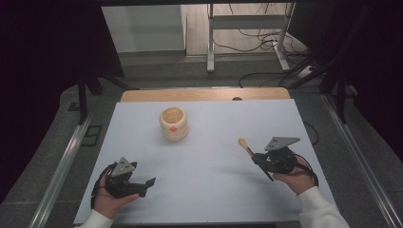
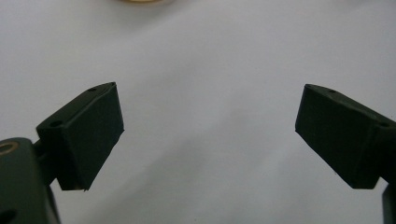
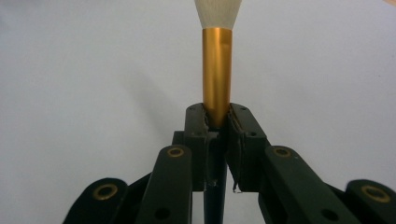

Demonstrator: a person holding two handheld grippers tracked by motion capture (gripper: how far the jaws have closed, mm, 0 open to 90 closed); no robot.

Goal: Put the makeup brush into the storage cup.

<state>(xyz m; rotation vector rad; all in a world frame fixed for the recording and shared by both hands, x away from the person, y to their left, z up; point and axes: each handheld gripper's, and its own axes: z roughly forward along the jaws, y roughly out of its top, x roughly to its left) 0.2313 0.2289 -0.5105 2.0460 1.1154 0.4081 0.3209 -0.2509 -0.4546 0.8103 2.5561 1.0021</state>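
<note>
A makeup brush with a gold ferrule and pale bristles sticks out from between the jaws of my right gripper, which is shut on it. In the high view the right gripper hovers at the right of the white table, the brush pointing up-left. A cream round holder with an orange dot stands upright at the table's middle back, apart from both grippers. My left gripper rests near the front left, and its jaws stand wide open with nothing between them.
The white table top ends in a wooden strip at the far side. Metal rails run along both sides. Cables and a metal stand's legs lie on the floor beyond.
</note>
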